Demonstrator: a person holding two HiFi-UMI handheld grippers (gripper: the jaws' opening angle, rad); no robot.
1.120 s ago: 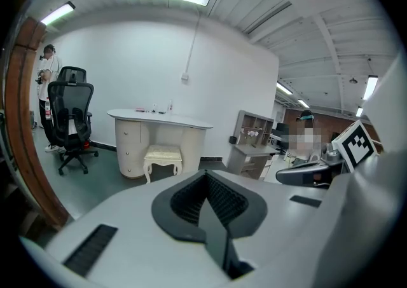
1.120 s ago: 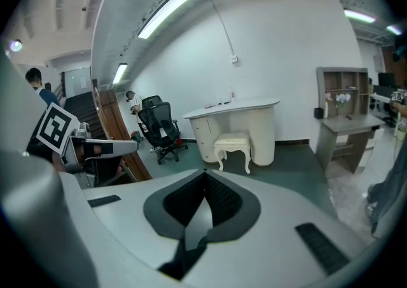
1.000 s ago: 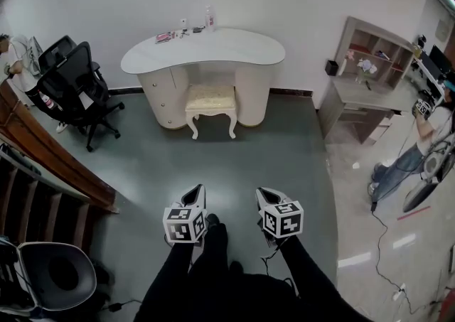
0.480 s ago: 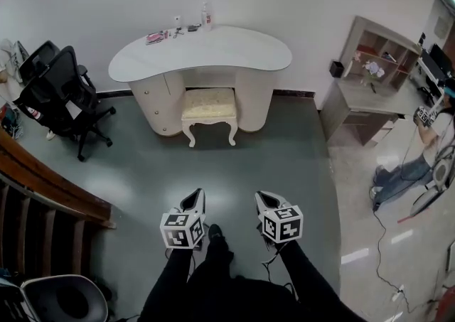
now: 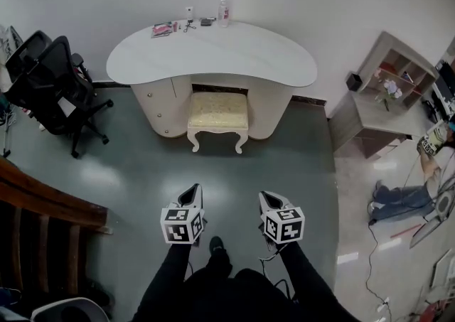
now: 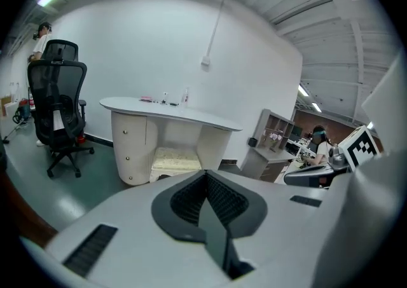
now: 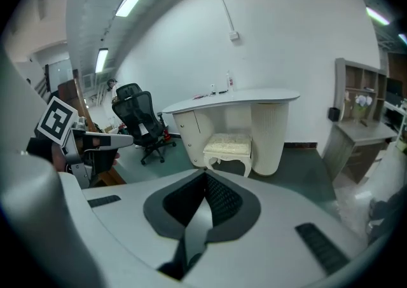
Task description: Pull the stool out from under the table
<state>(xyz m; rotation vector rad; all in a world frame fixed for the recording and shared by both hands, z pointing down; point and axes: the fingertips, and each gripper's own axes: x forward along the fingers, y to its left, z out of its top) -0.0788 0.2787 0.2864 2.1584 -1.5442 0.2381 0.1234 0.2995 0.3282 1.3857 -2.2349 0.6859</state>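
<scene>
Stool [image 5: 217, 111] looms closer than before | left gripper [image 5: 190, 192], right gripper [image 5: 267, 198] closed, empty | stool at 12 o'clock, well apart, neither nearer, under surface [image 5: 213, 54]

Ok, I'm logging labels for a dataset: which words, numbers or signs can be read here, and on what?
No words or numbers can be read.
Left cube and right cube: black-and-white square markers only, no letters.
Bottle on the table: label too small to read.
White tag on the chair: too small to read.
</scene>
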